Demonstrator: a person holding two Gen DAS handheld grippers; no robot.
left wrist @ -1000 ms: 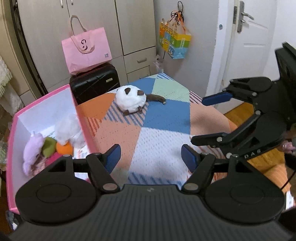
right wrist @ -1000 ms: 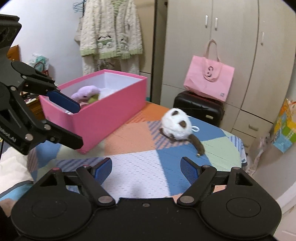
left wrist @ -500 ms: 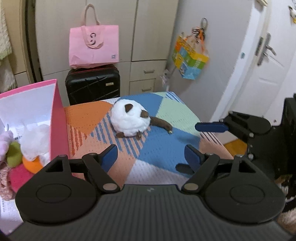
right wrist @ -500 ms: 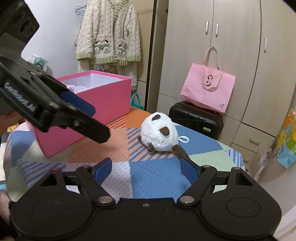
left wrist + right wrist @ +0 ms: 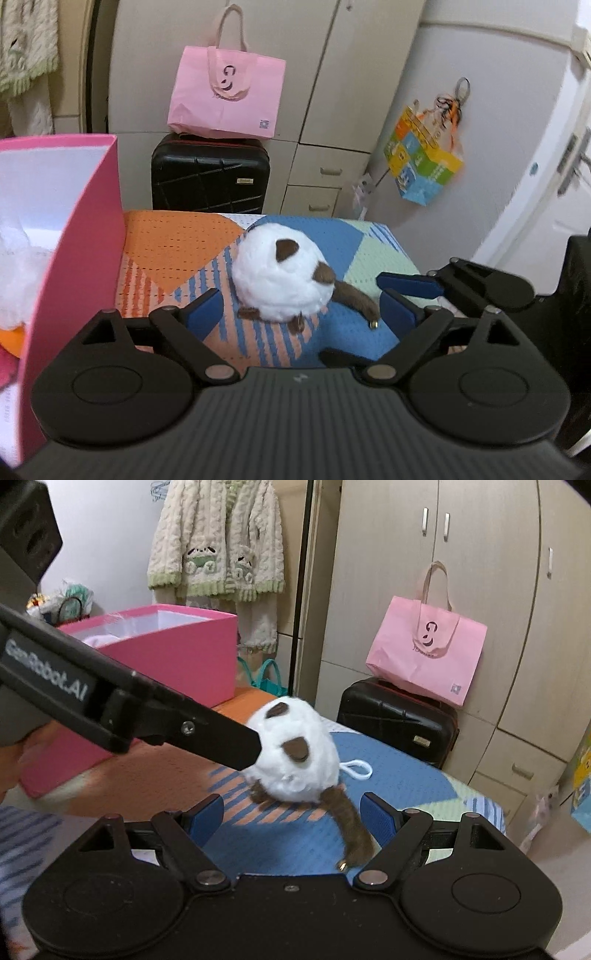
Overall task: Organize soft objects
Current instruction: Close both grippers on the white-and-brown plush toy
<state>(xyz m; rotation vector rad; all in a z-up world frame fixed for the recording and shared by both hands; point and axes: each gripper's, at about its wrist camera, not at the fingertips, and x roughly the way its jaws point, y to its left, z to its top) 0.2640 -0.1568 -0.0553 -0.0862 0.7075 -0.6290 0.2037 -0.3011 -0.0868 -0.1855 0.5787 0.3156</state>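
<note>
A round white plush toy (image 5: 282,280) with brown ears and a brown tail lies on the patchwork cloth of the table (image 5: 177,240). My left gripper (image 5: 301,312) is open, its blue pads either side of the toy, just short of it. My right gripper (image 5: 293,816) is open too, close to the toy (image 5: 295,760) with the brown tail (image 5: 351,834) between its fingers. The left gripper's finger (image 5: 207,734) reaches the toy's left side in the right wrist view. A pink box (image 5: 85,229) to the left holds other soft toys (image 5: 14,273).
A black suitcase (image 5: 210,173) with a pink paper bag (image 5: 227,96) on it stands behind the table against wardrobes. A colourful bag (image 5: 424,166) hangs on the wall at right. A knitted cardigan (image 5: 218,542) hangs behind the pink box (image 5: 177,657).
Both grippers have moved forward toward the white plush toy, which is now much closer and between their fingers. Both stay open.
</note>
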